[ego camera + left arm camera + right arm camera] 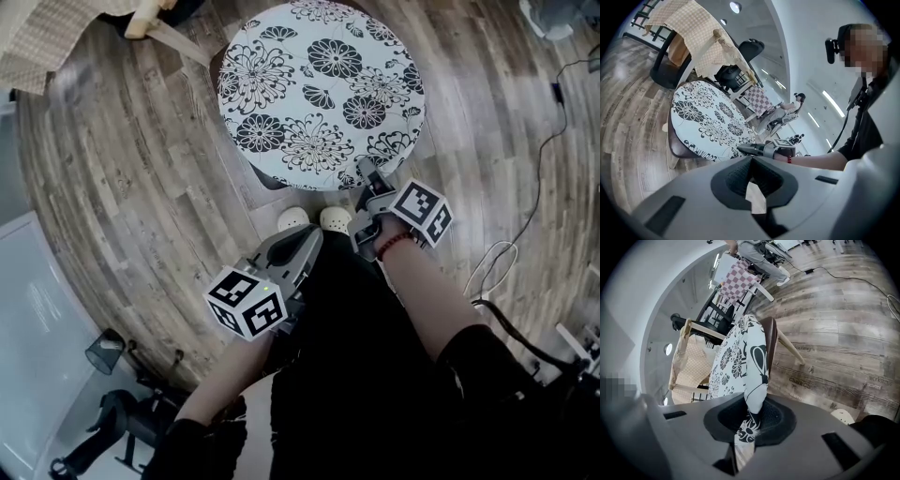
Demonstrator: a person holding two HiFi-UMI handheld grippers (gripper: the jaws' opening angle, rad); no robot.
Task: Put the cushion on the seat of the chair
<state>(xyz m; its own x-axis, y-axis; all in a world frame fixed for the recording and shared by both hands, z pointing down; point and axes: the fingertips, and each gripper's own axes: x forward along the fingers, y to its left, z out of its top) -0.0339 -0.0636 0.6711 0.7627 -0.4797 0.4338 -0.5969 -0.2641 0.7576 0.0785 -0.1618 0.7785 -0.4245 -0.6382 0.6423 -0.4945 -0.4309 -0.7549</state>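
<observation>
A round white cushion [323,89] with black flowers lies on the dark brown chair seat [270,180]. My right gripper [367,175] is at its near right rim, shut on the cushion's edge. In the right gripper view the cushion [740,357] runs edge-on from the seat [771,341] down between the pads of my right gripper [750,423]. My left gripper [307,240] hangs apart from the cushion, near my legs, its jaws together with nothing in them. From the left gripper [750,161] I see the cushion [708,117], the seat [677,150] and the right gripper [752,150].
A table with a checked cloth [47,37] stands at the far left. A cable [525,234] snakes over the wood floor at the right. A black office chair base [122,422] is at the lower left. My white shoes [314,218] stand just before the chair.
</observation>
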